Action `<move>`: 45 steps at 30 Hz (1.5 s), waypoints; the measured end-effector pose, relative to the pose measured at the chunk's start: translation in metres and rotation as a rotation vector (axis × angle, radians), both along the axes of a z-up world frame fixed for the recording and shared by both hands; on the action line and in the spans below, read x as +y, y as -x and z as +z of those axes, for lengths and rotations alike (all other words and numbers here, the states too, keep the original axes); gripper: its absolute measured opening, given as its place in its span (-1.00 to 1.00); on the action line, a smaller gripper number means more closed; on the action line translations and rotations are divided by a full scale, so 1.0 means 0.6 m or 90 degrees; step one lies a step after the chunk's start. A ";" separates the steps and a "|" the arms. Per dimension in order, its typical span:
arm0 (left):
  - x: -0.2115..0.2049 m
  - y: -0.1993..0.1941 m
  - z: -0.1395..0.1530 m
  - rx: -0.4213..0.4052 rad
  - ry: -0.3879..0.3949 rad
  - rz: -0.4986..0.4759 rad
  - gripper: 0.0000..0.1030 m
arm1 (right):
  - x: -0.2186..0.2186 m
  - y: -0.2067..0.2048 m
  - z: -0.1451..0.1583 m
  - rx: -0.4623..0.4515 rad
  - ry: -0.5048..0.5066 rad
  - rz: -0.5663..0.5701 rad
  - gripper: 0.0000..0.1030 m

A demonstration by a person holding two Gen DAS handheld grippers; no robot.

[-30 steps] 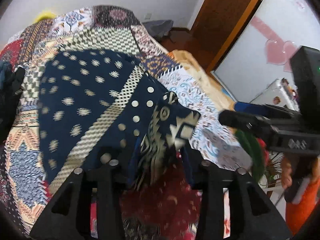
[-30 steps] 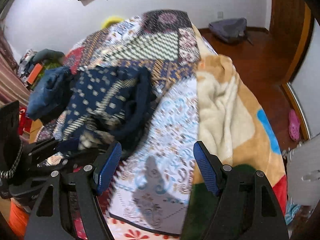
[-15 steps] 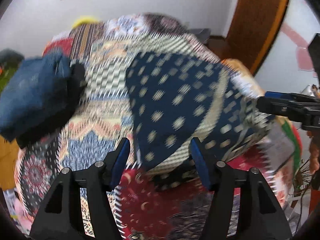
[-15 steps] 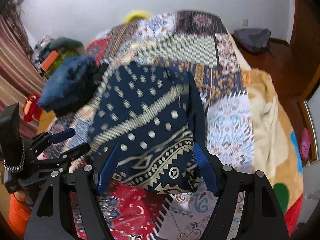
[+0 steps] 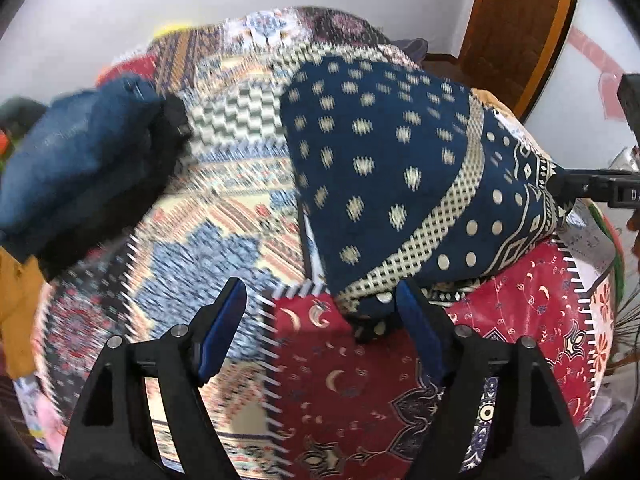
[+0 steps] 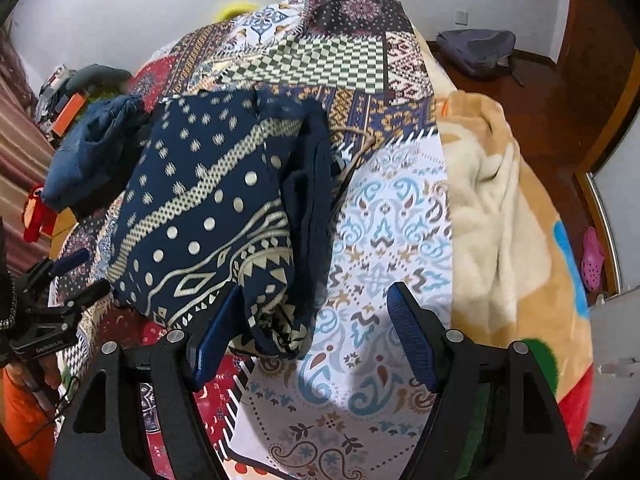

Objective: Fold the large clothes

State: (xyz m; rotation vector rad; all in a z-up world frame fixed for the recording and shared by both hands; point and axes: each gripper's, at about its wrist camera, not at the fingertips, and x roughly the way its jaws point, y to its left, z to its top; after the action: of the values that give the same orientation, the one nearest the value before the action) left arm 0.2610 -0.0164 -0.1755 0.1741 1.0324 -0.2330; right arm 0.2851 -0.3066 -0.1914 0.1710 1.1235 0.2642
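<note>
The bed (image 6: 400, 216), spread with a busy patchwork cover, fills both of my views, and everything else sits around the navy patterned garment (image 5: 392, 184) on it. That garment now lies folded over on the cover, its near corner at the cover's red patch; a second ago that same corner was bunched up between my left fingers. I have just been letting my left gripper (image 5: 324, 332) open, and its blue pads now stand spread, the garment's corner just beside the right-hand pad with nothing pressing on it. My right gripper (image 6: 312, 336) is spread as wide as it was a second ago, hovering at the garment's other near corner, its left pad against the hem but not pinching. I judge this fold laid down and released; the next step would be smoothing or another fold.

Left of the garment sits a rumpled blue denim piece (image 5: 76, 152). Right of it a cream fleece blanket (image 6: 492, 208) lies along the bed's edge. Beyond that is wooden floor, with a grey bag (image 6: 476, 52) by the white wall and a small pink shoe (image 6: 593, 258).
</note>
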 end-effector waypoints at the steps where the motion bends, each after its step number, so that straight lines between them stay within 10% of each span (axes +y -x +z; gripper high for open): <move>1: 0.001 -0.001 0.008 -0.013 -0.007 0.002 0.50 | 0.001 -0.003 0.007 -0.010 -0.002 0.000 0.39; 12: 0.008 -0.086 0.064 -0.052 0.052 0.038 0.51 | 0.026 -0.074 0.004 0.001 -0.077 0.024 0.39; 36: 0.001 -0.257 -0.117 0.238 0.388 0.063 1.00 | 0.065 -0.200 -0.117 0.169 -0.196 0.082 0.68; 45: 0.007 -0.241 -0.127 0.250 0.430 0.060 0.66 | 0.056 -0.185 -0.107 0.157 -0.229 0.053 -0.16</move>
State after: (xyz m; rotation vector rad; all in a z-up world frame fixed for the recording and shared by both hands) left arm 0.4058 -0.0119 -0.2519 -0.5500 1.2888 -0.5293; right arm 0.3959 -0.2730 -0.2553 0.4869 1.3230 0.5303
